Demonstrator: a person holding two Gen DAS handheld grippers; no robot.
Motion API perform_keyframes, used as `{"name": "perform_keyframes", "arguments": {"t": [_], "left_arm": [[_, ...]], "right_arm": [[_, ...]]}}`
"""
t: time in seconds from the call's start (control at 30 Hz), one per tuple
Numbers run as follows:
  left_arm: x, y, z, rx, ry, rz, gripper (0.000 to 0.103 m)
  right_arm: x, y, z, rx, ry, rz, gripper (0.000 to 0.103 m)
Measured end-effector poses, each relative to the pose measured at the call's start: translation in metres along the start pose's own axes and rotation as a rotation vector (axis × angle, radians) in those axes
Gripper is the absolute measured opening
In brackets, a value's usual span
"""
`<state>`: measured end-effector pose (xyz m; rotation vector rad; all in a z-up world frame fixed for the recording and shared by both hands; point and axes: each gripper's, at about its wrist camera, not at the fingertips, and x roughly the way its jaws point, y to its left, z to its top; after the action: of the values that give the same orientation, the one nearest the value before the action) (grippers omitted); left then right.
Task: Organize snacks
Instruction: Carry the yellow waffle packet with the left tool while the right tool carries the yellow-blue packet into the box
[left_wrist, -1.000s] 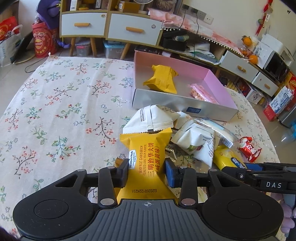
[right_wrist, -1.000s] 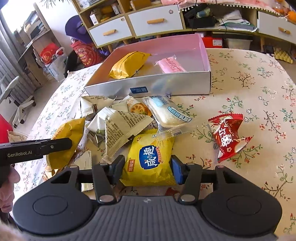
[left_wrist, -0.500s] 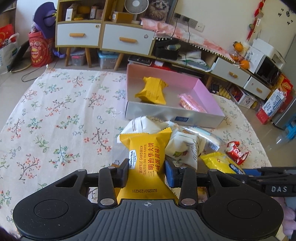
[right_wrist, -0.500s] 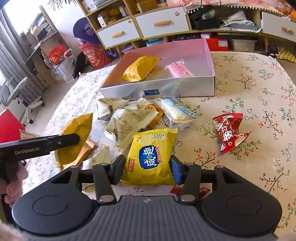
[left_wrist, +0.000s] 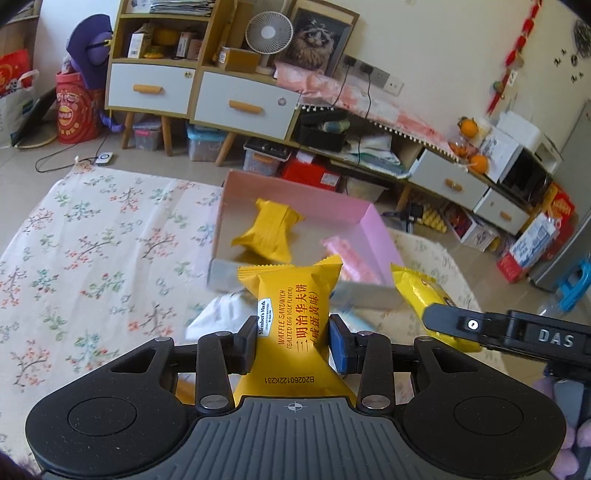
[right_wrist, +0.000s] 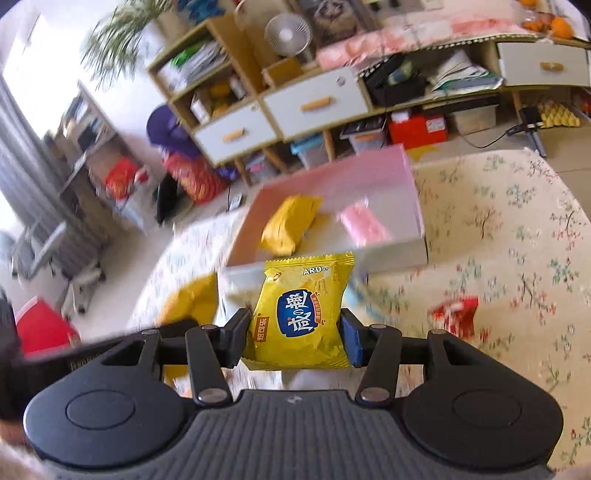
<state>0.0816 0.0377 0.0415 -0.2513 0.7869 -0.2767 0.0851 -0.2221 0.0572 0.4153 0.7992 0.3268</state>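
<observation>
- The left gripper (left_wrist: 292, 341) is seen clamped across the waist of a waffle sandwich packet (left_wrist: 293, 317), which is pinched inward at the pads; the packet's long axis is aligned with the fingers, its crimped top edge pointing away toward the box.
- The right gripper (right_wrist: 294, 336) is seen closed on a yellow crisp packet (right_wrist: 302, 313), held at its lower half with the printed face toward the camera and its long axis likewise running forward along the fingers.
- In the left wrist view the right gripper's finger and its packet are found just to the right, so the two tools are carried side by side, near each other but not touching.
- Below and between the tools, a few loose packets are left on the floral tablecloth (left_wrist: 92, 258); a red wrapper (right_wrist: 456, 314) is seen off to the right, well apart from the rest.
- The pink box (left_wrist: 373, 225) is placed straight ahead of both tools and lower than the held packets, its grey near wall facing them. A yellow packet (left_wrist: 269, 232) and a pink packet (right_wrist: 364, 223) are already lying inside.
- The coming move is judged to be a forward carry over that near wall. Neither hand is clearly nearer; the open floor at the box's near left and far right appears free.
</observation>
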Motion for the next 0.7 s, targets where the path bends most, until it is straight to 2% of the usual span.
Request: {"name": "perform_keyframes", "arguments": {"t": [0.23,0.4,0.57,0.7], "left_arm": [[0.034,-0.021,0.024,0.025,-0.008,0.020,0.036],[0.072,-0.027,0.039,0.039,0.017,0.031,0.036],[0.111,-0.030,0.050,0.035,0.040,0.027,0.036],[0.141,-0.035,0.056,0.084,0.037,0.053,0.036]], "right_arm": [[0.024,-0.023,0.018,0.062,-0.064,-0.057,0.047],[0.036,-0.044,0.026,0.129,-0.092,-0.010,0.047],[0.050,-0.055,0.042,0.102,-0.116,-0.015,0.048],[0.066,-0.060,0.050,0.055,-0.117,-0.010,0.048]]}}
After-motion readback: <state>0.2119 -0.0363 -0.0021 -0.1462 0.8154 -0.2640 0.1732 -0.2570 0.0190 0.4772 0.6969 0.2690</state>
